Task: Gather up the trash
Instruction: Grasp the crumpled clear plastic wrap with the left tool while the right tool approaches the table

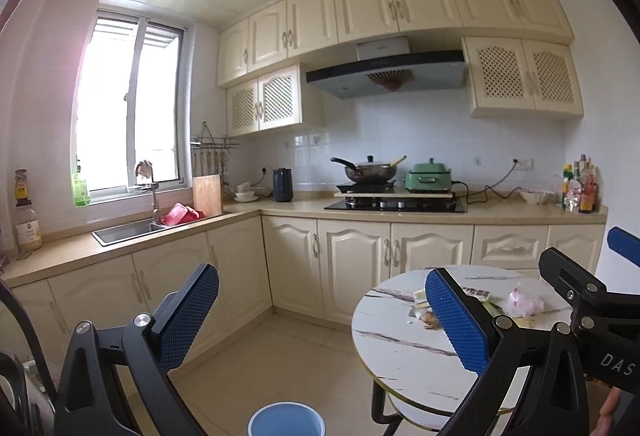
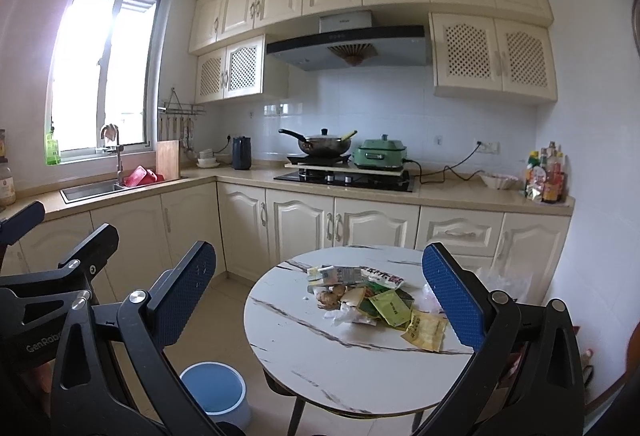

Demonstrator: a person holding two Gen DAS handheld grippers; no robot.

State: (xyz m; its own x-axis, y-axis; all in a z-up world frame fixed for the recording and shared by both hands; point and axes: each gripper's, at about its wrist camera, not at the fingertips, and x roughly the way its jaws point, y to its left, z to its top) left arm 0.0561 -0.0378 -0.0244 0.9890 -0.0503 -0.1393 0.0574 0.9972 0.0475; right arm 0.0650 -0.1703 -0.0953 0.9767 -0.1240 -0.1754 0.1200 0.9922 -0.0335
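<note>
Jaws on both grippers stood spread wide with nothing between them. The left gripper hung above the floor beside the round marble-patterned table, its right blue pad cutting across the near edge of the litter in its own view. The right gripper was raised in front of the table, framing the trash pile between its fingers without touching it.

That pile lay near the middle of the tabletop: crumpled green and yellow snack wrappers, a flat packet with bold characters too small to read, a knobbly piece of ginger and some clear plastic film. A thin plastic bag sat toward the table's far right side, half hidden by the right pad in the right wrist view. On the floor to the table's left stood a blue-lined waste bin, open-topped; the left wrist view cut it off at the bottom edge.

Each tool showed in the other's camera. The right one's black body carried the letters "DAS", clipped at the frame edge, with a fingertip just showing beneath it; the left one's read "GenRobo", also cut short.

Beyond ran cream cabinets, a wok on the hob and a green electric cooker beside it. The range hood's badge was illegible.
</note>
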